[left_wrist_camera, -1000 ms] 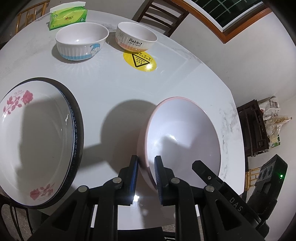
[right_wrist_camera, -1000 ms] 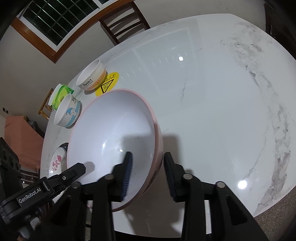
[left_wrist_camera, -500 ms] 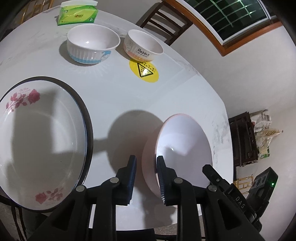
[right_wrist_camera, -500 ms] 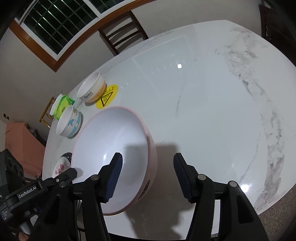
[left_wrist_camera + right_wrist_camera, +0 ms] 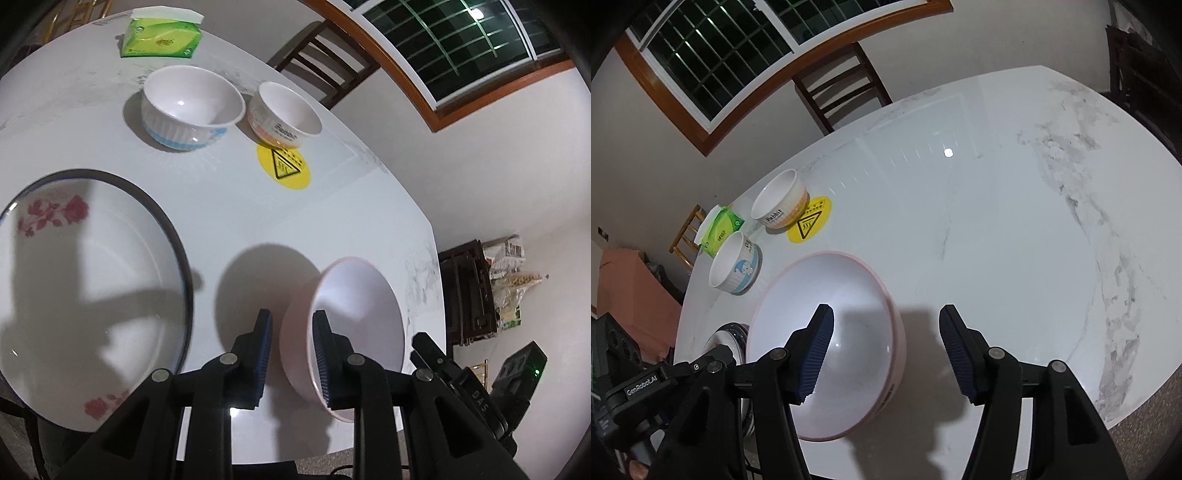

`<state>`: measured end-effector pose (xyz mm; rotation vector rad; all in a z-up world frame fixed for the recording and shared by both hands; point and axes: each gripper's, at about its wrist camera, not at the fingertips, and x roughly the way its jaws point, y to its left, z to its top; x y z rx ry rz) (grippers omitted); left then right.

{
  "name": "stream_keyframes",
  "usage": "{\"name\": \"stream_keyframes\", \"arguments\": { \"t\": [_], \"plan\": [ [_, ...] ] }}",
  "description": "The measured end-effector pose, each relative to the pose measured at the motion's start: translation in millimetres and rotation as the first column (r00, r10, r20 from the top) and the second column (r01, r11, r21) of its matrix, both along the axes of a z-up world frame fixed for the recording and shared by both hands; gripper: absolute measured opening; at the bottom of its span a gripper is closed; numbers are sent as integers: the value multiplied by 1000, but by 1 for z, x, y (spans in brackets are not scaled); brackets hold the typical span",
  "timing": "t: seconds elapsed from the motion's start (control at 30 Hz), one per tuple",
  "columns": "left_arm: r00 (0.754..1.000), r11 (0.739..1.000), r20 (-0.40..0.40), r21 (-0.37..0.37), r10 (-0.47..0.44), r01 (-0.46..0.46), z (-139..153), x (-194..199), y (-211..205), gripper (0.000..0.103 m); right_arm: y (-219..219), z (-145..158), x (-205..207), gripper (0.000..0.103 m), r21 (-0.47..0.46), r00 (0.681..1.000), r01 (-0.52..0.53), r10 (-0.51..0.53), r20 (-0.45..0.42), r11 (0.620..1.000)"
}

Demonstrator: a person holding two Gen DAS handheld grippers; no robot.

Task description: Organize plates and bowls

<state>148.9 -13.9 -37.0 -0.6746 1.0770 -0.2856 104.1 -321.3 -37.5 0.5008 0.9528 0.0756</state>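
A pink bowl (image 5: pixel 354 317) with a white inside hangs tilted just over the white table, near its front edge. My left gripper (image 5: pixel 291 350) is shut on the bowl's near rim, one pad inside and one outside. In the right wrist view the same pink bowl (image 5: pixel 827 317) lies below my right gripper (image 5: pixel 886 347). That gripper is open, its pads well clear on either side of the bowl's far rim. A large flowered plate (image 5: pixel 92 295) with a dark rim lies left of the bowl. A blue ribbed bowl (image 5: pixel 192 107) and an orange bowl (image 5: pixel 284 114) stand at the back.
A yellow warning sticker (image 5: pixel 284 166) is stuck to the table (image 5: pixel 1015 240) by the orange bowl. A green tissue pack (image 5: pixel 162 40) lies at the far edge. A wooden chair (image 5: pixel 838 92) stands behind the table under a window.
My right gripper let go of the pink bowl's rim, spread wide and rose. The left gripper kept its grip, and the bowl tilted more steeply in it.
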Motion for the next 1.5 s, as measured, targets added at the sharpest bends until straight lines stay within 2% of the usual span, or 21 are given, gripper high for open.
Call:
{"name": "stream_keyframes", "arguments": {
  "t": [0.13,0.6,0.97,1.1,1.2,1.37,1.5],
  "plan": [
    [999,999,3,8,41,-41,2,3,16,23,11,8,4,57,-12,1000,-24,25,17,1000],
    [987,979,13,124,158,-159,2,16,71,23,69,30,21,59,-75,984,-166,170,46,983],
    [982,959,38,209,185,-189,3,36,105,23,128,33,44,61,-86,953,-297,300,34,951],
    [982,954,39,234,186,-190,2,46,113,23,144,29,58,61,-49,942,-334,336,23,941],
    [982,955,37,225,187,-190,1,56,120,23,157,22,74,61,-3,934,-357,357,0,934],
    [981,952,48,236,187,-193,2,76,130,23,177,15,94,61,12,929,-370,370,-29,929],
    [980,961,22,194,199,-199,-1,99,142,23,187,11,115,61,24,931,-360,361,-48,933]
  ]
}}
